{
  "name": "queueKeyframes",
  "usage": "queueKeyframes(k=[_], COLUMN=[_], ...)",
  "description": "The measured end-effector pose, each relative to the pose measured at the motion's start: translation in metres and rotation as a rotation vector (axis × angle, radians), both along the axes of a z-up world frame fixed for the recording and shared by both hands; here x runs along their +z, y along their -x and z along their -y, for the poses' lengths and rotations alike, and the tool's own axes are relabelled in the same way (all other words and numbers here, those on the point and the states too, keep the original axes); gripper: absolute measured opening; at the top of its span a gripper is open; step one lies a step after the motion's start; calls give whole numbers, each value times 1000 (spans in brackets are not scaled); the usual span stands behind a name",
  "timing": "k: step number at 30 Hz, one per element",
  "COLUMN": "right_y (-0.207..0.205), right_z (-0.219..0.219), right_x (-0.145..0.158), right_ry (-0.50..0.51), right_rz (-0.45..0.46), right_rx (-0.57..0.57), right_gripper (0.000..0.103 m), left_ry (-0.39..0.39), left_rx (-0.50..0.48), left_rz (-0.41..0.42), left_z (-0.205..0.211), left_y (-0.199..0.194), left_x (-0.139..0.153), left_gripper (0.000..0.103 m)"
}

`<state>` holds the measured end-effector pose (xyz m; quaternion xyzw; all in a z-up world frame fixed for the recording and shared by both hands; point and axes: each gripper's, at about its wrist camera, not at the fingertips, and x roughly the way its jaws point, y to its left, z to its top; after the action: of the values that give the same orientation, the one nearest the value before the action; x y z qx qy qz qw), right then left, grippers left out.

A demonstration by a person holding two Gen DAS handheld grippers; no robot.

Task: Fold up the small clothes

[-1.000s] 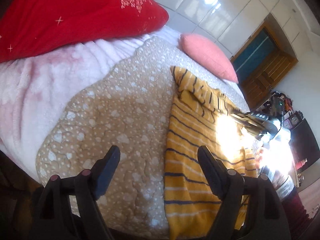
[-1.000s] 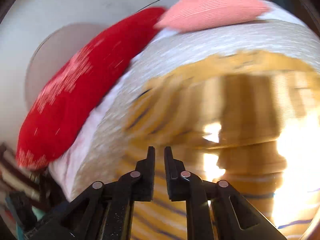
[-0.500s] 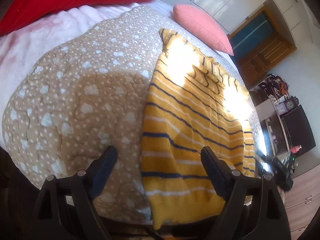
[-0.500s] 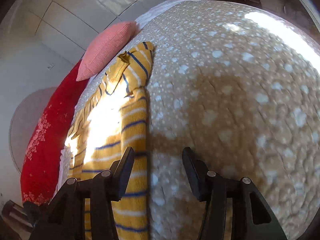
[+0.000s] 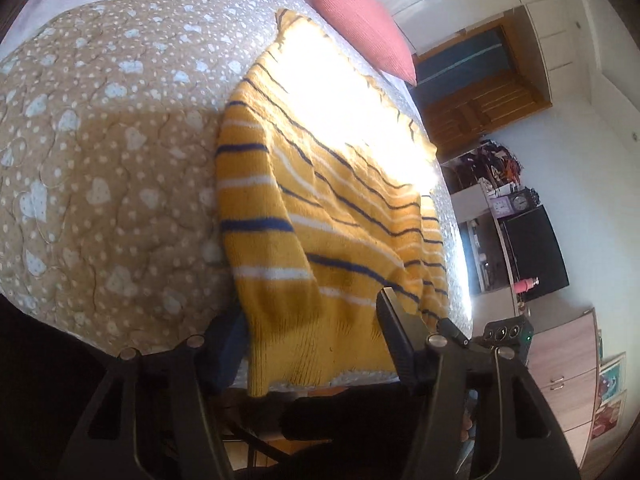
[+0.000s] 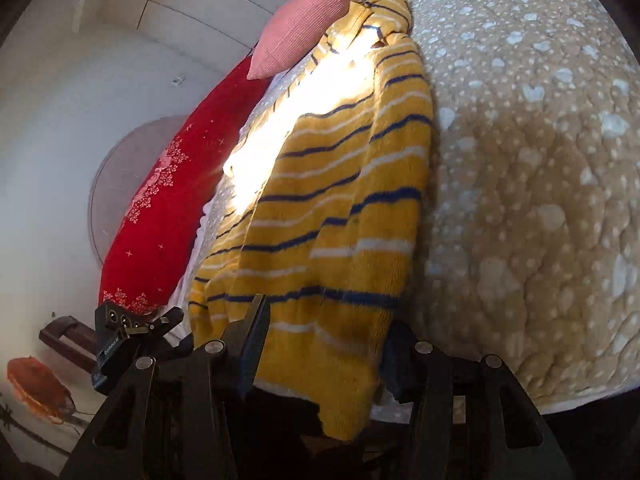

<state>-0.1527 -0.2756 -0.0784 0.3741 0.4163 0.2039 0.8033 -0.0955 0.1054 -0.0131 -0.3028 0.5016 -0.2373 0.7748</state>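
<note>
Jaws on the left gripper (image 5: 310, 334) have just been closing from their widest and now stand about half apart, straddling the near hem of the yellow knitted sweater with navy and white stripes (image 5: 320, 208); whether the pads already press the cloth I cannot tell, since the finger at 7 o'clock is half hidden behind the hem. In the left wrist view the sweater has grown larger and slid toward the fingers compared with a second ago, so this gripper has come down and in to the hem that overhangs the edge of the beige quilted bedspread dotted with white hearts (image 5: 100, 168). A coral ribbed cushion (image 5: 364, 28) lies at 1 o'clock beyond the collar. The other tool's black body shows at 4 o'clock. In the right wrist view, the right gripper (image 6: 320, 344) has swung from a blurred, nearly shut pose over the fabric to the bed's edge; its jaws opened about half way and have held there, framing the same hem, with cloth hanging between them and no clamp visible. A red embroidered blanket (image 6: 160, 208) runs toward 9 o'clock. Both tools point downward at a slant over the hem, side by side. I judge both are placed to pinch the hem's two corners for a fold toward the collar.
</note>
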Motion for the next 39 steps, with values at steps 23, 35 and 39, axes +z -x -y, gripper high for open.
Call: queueKeyframes(k=[23, 35, 39], right_y=[-200, -326, -333], right_z=[17, 84, 94], right_x=[103, 33, 50], right_ry=[-54, -253, -155], right_rz=[154, -27, -5], right_rx=[-26, -345, -357], right_gripper=[12, 69, 69], left_ry=[-177, -192, -212], left_rx=[70, 183, 199], left_rz=[199, 87, 119], left_z=[51, 38, 21], left_y=[-197, -307, -301], left_x=[115, 72, 85], left_gripper=[9, 54, 67])
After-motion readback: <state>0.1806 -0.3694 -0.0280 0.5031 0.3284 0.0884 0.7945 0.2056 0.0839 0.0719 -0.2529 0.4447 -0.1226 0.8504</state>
